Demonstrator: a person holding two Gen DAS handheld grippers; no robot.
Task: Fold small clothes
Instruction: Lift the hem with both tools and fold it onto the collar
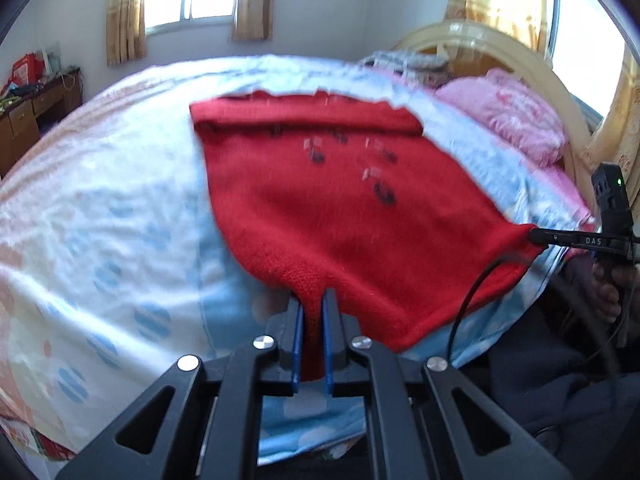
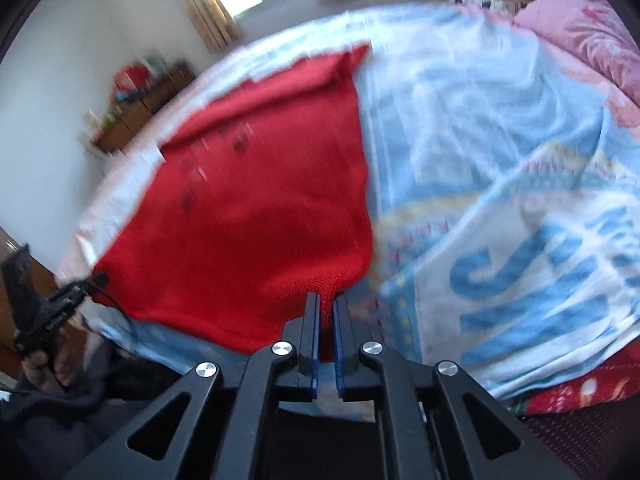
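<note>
A small red knitted garment (image 1: 328, 204) with dark motifs lies spread on the bed; its far edge is folded over. My left gripper (image 1: 313, 300) is shut on its near left corner, red knit pinched between the blue pads. My right gripper (image 2: 327, 300) is shut on the garment's (image 2: 248, 224) near right corner. Each gripper shows in the other view, the right one (image 1: 538, 235) at the right corner and the left one (image 2: 100, 279) at the left corner. The near edge is stretched between them.
The bed is covered by a white and light-blue blanket (image 1: 100, 208). A pink pillow (image 1: 516, 116) and a curved headboard (image 1: 472, 36) lie at the right. A wooden desk (image 1: 36, 104) stands at the far left. A person's legs (image 1: 560, 344) are beside the bed.
</note>
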